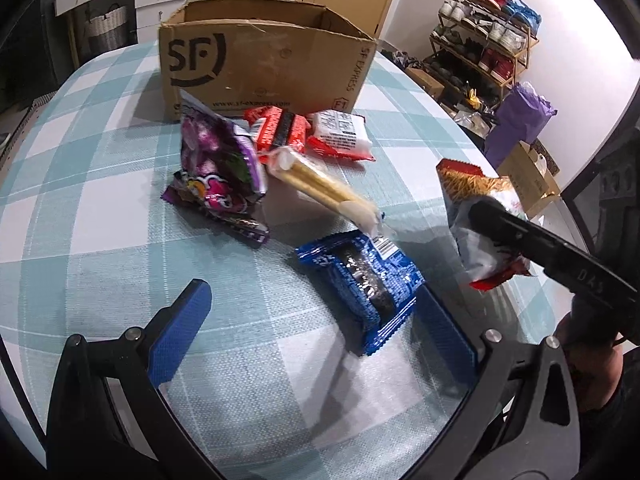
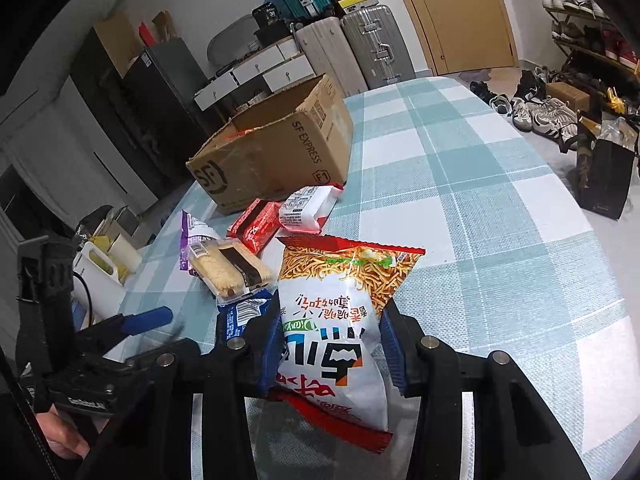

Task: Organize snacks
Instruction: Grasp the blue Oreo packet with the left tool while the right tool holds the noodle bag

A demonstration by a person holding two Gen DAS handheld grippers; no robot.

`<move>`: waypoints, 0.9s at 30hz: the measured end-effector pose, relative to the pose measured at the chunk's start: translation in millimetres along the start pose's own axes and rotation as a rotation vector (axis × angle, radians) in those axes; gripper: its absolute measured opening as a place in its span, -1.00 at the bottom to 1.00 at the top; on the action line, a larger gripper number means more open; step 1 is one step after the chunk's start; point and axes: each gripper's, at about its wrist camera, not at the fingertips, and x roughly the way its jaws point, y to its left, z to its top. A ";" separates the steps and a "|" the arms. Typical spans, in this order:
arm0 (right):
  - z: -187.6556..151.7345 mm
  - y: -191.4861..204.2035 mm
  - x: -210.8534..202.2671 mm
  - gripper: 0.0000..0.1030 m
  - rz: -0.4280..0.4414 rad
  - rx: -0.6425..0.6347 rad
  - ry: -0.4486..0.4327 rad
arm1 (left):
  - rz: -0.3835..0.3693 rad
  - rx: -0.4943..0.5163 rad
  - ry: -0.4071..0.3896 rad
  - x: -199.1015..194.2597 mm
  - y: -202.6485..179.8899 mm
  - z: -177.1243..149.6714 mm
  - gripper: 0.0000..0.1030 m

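From the left wrist camera, the left gripper [image 1: 316,316] hangs low over the checked tablecloth [image 1: 100,208] with its blue pads spread wide — the blue cookie pack [image 1: 360,284] lies flat between them, its right edge just beside the right pad, neither pad pressing it. Beyond it lie a clear sleeve of pale biscuits [image 1: 324,188], a purple candy bag [image 1: 216,164], a red wafer pack [image 1: 280,130] and a white pack with a printed label [image 1: 340,134], all bunched in front of the open cardboard box [image 1: 260,60] at the far side of the table. At right, the right gripper [image 1: 486,216] comes in holding the noodle snack bag [image 1: 476,216] clear of the cloth. From the right wrist camera, the right gripper [image 2: 330,344] pinches that noodle snack bag [image 2: 340,320] across its middle, blue pads pressed into both sides — the bag stands upside down, its print inverted. Behind it the biscuit sleeve [image 2: 228,268], red pack [image 2: 256,224] and white pack [image 2: 306,206] lie in front of the box [image 2: 276,148]. The left gripper [image 2: 148,320] shows at lower left, beside the blue pack [image 2: 240,316].
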 end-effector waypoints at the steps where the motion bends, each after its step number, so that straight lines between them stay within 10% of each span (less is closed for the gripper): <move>1: 0.0 -0.4 -1.5 -0.15 0.000 -0.001 -0.003 | 0.001 0.005 0.003 2.0 -2.0 0.6 0.97; 27: -9.1 -27.0 -20.4 -0.15 0.004 0.059 -0.043 | 0.070 0.054 0.070 59.3 -46.8 13.8 0.97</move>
